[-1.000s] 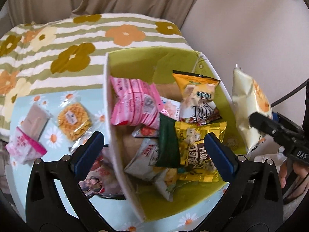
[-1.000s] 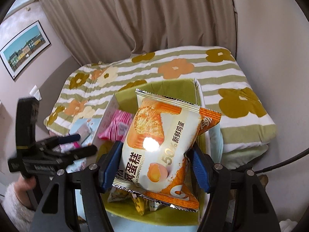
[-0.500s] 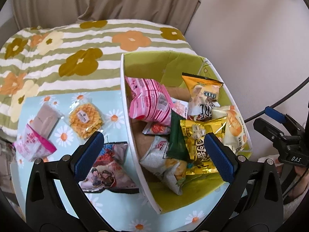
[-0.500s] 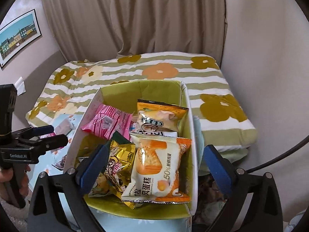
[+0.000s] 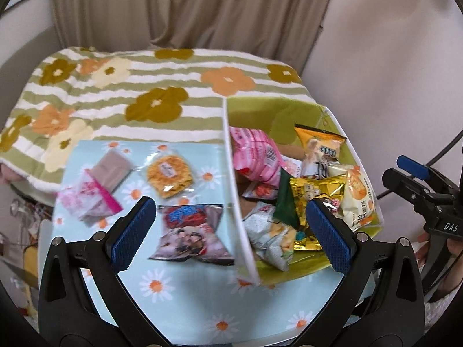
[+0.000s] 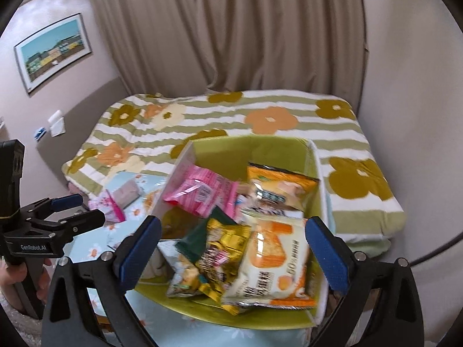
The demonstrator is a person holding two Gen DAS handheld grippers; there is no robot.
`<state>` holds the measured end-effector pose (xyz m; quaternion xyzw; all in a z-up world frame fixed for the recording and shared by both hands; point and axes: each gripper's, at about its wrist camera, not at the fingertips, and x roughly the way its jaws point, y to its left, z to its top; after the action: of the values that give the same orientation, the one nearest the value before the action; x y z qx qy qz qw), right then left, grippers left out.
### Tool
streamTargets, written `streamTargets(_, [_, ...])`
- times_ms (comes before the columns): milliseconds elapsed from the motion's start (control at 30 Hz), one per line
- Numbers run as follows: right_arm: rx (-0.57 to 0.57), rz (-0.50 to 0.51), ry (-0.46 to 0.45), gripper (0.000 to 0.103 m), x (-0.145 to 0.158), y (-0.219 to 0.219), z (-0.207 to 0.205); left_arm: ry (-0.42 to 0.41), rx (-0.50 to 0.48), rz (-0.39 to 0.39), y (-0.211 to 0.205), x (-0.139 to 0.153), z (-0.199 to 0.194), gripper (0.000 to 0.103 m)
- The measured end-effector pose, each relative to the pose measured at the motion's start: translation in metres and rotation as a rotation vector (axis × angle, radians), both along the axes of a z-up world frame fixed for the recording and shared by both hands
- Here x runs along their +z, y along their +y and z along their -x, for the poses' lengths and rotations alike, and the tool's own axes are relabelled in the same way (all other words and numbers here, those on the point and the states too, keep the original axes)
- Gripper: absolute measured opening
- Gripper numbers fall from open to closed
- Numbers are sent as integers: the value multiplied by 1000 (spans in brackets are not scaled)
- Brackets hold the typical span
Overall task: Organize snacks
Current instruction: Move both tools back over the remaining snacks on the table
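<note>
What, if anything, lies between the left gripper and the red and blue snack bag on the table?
Nothing visible. The left gripper is open and empty, and the red and blue snack bag lies flat between its fingers in view, beside the box's white wall, with no packet over it.

Left gripper (image 5: 230,232): jaws spread wide, nothing between blue pads, pointing downward. Right gripper (image 6: 233,253): jaws spread wide, pads clear, empty, pointing downward. Person's hand (image 6: 17,277) grips left gripper's handle from below.

Box wall (image 5: 234,179) between loose packets (image 5: 191,231)
</note>
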<state>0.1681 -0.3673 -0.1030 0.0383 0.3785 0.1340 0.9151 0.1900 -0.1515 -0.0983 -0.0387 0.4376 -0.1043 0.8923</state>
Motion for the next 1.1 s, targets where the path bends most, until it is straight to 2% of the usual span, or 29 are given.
streamTargets(200, [70,-11,-27,99,10,29,-1,-18,60,-11,33,6,14,103])
streamTargets(400, [134,-5,-26,99,12,72,-10,-11,123,-16,89,1,17,103])
streamTargets(633, [145,-12,18,99,2,141,-35,62,152,20,164,-21,-5,102])
streamTargets(800, [130,-8,68,99,-12,184,-54,109,109,2,202,-41,-31,103])
streamTargets(1100, [26,71,186,99,-55,241,-72,177,-108,-105,228,-87,-76,102])
